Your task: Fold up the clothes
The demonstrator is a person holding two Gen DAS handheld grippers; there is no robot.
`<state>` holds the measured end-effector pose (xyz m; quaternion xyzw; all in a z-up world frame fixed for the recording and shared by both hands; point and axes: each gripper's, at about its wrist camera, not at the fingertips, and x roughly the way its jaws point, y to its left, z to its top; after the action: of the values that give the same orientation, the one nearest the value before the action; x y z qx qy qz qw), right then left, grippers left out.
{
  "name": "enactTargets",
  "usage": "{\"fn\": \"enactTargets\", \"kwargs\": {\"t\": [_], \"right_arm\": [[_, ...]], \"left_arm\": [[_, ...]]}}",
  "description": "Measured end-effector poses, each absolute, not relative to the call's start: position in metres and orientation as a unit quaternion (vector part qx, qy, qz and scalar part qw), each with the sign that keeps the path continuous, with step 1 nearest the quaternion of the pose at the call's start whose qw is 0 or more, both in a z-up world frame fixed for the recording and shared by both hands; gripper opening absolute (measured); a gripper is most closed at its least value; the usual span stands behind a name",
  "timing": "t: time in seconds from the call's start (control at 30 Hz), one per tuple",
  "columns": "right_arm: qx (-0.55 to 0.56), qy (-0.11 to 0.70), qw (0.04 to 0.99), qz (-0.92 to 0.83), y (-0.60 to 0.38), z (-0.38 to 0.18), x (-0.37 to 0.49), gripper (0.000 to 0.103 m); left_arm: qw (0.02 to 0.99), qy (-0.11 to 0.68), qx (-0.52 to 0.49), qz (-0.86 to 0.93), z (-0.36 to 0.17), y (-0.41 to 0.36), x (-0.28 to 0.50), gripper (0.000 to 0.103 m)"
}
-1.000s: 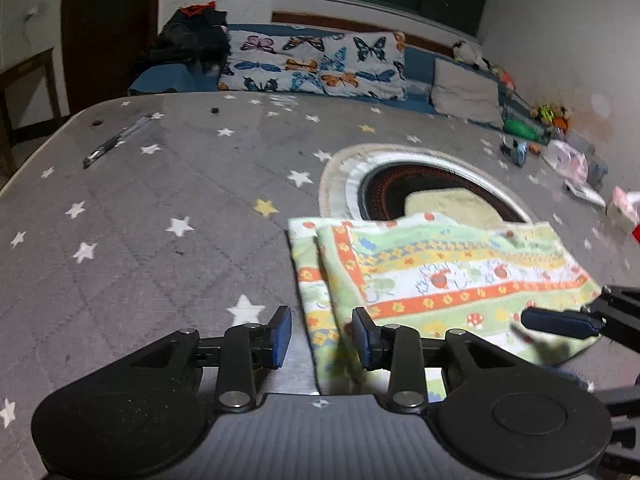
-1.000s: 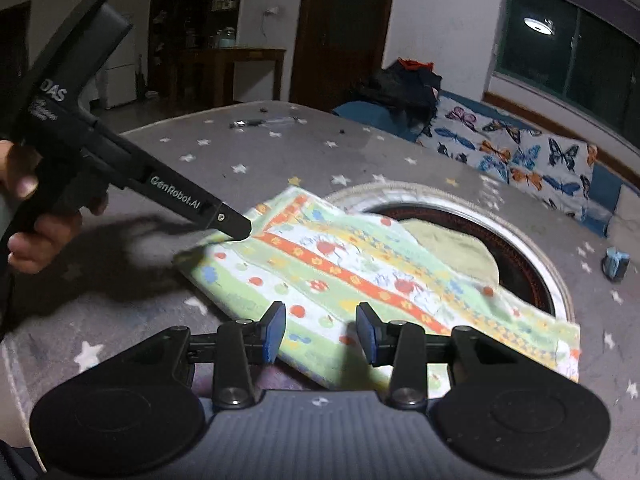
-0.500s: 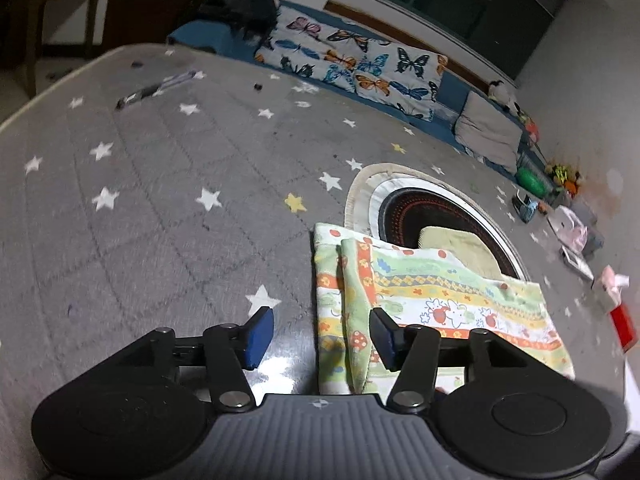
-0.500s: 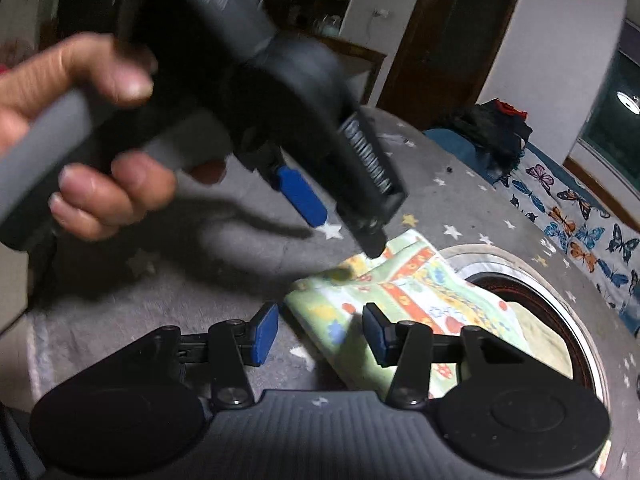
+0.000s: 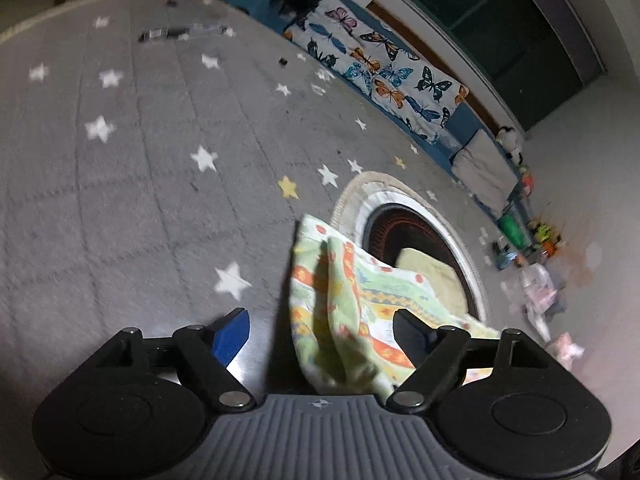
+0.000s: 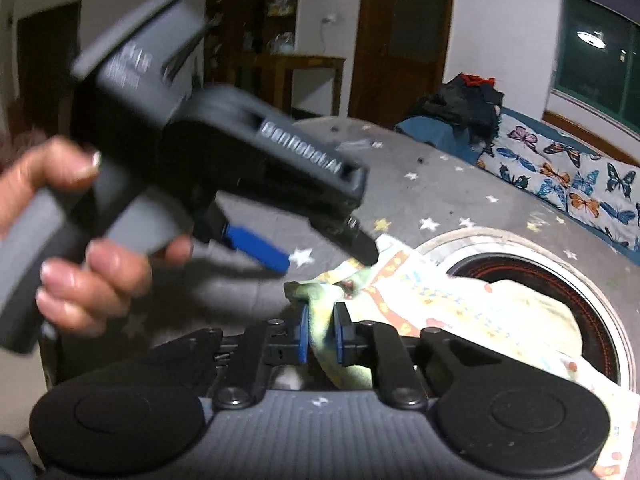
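The right gripper (image 6: 320,334) has its blue pads pinched nearly together on a bunched corner of the cloth (image 6: 452,300), which rises in a fold between them. The rest of the cloth trails away to the right, draped over the round rug (image 6: 624,320) on the grey starred bedspread (image 6: 440,176).

The left gripper (image 5: 322,330) has its jaws spread wide. In the left wrist view the near edge of the cloth (image 5: 340,300) lies between its fingers, closer to the right one; neither pad is clearly pressed on the fabric. The view is tilted, so the tool is rolled to one side, its nose low over the bedspread (image 5: 140,200) with the rug (image 5: 360,200) just beyond the cloth.

From the right wrist view, the left gripper (image 6: 320,250) appears from the side, blurred, angled down from upper left towards the cloth's corner, its dark finger tip at the fabric's edge and its blue pad (image 6: 260,246) hanging apart over the bedspread. A hand (image 6: 88,248) wraps the grey handle, thumb on top, fingers curled under.

A butterfly pillow (image 5: 384,64) lies at the bed's far edge.
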<state>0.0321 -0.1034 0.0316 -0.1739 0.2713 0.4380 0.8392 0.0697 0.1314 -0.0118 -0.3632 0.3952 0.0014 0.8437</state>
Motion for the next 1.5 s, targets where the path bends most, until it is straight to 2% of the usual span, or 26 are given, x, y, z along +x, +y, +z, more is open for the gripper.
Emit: {"fn": "enactTargets", "kwargs": {"t": [0.17,0.2,0.23,0.27,0.33,0.43,0.53,0.6,0.83,0.9,1.07,1.5], "right_arm": [[-0.146,0.267,0.847,0.436,-0.116,0.042,0.037,0.011],[-0.143,0.267,0.847,0.437,-0.118,0.043,0.036,0.011],[-0.143,0.266,0.847,0.438,-0.120,0.044,0.035,0.011],[-0.144,0.266,0.846,0.440,-0.121,0.043,0.034,0.011],[-0.143,0.267,0.844,0.443,-0.122,0.043,0.032,0.011],[-0.133,0.273,0.844,0.442,-0.130,0.042,0.030,0.011],[-0.123,0.278,0.845,0.441,-0.138,0.041,0.028,0.017],[-0.116,0.278,0.850,0.433,-0.147,0.041,0.027,0.025],[-0.107,0.290,0.898,0.314,-0.211,0.034,0.056,0.029],[-0.095,0.302,0.910,0.267,-0.234,0.028,0.072,0.036],[-0.066,0.317,0.930,0.175,-0.279,0.013,0.107,0.043],[0.003,0.335,0.934,0.126,-0.311,-0.005,0.130,0.044]], "left_arm": [[0.825,0.403,-0.396,-0.015,-0.018,0.120,0.080,0.079],[0.823,0.405,-0.398,-0.019,-0.020,0.118,0.083,0.071],[0.823,0.407,-0.397,-0.021,-0.021,0.115,0.085,0.058],[0.823,0.410,-0.393,-0.020,-0.023,0.113,0.087,0.051],[0.823,0.416,-0.387,-0.019,-0.026,0.109,0.089,0.026],[0.825,0.418,-0.381,-0.016,-0.029,0.107,0.089,0.018],[0.826,0.418,-0.376,-0.016,-0.030,0.108,0.088,0.015],[0.828,0.418,-0.373,-0.017,-0.030,0.107,0.088,0.014],[0.833,0.417,-0.365,-0.016,-0.029,0.106,0.087,0.014],[0.833,0.417,-0.364,-0.016,-0.030,0.105,0.087,0.014],[0.838,0.415,-0.353,-0.014,-0.028,0.103,0.087,0.014],[0.843,0.415,-0.341,-0.016,-0.027,0.101,0.087,0.015]]}}
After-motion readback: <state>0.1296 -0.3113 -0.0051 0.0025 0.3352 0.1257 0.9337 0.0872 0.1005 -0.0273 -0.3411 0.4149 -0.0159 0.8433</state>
